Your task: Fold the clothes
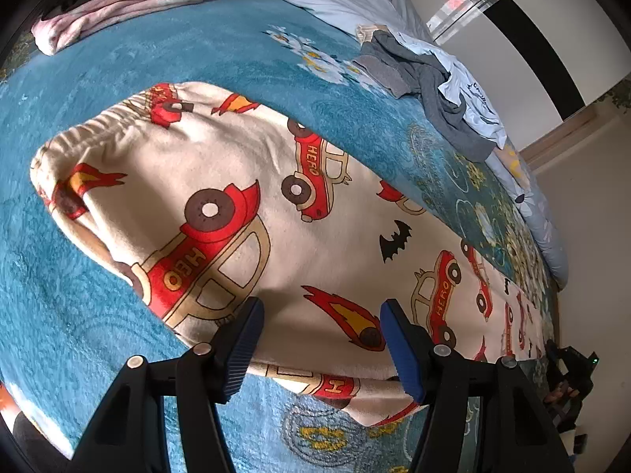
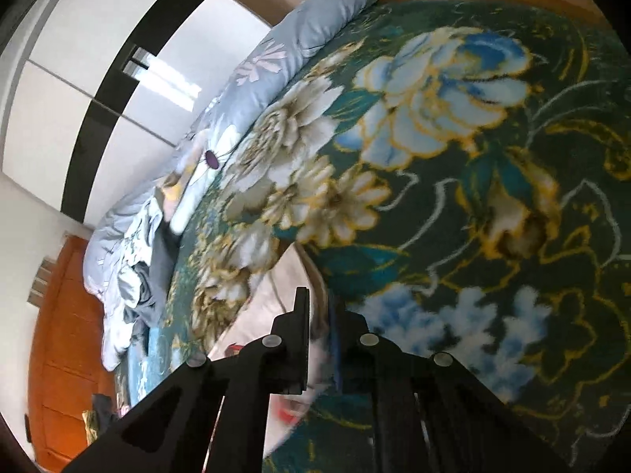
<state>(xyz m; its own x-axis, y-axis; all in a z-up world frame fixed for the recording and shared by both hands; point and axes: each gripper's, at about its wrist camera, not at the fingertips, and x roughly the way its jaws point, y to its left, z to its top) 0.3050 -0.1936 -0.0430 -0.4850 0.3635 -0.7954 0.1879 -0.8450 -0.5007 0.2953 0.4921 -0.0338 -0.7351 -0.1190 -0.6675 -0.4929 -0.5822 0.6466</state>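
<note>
Nearest, the left tongs [image 1: 321, 349] stand wide open with nothing between the blue pads, poised just over the near edge of the car-print trousers [image 1: 244, 213]. These lie lengthwise on the teal bed blanket [image 1: 98, 295], doubled leg on leg, waistband far left and cuffs running off right. In the right wrist view the right tongs [image 2: 319, 339] are nearly closed on a blurred strip of pale cloth, probably the trousers' cuff end. A good next fold would carry that end level toward the waistband, edges aligned, while the left pads pin the middle flat so the soft fleece does not drag. Farther off lie a grey and white clothes heap [image 1: 437, 90] and folded pink clothes [image 1: 118, 8].
</note>
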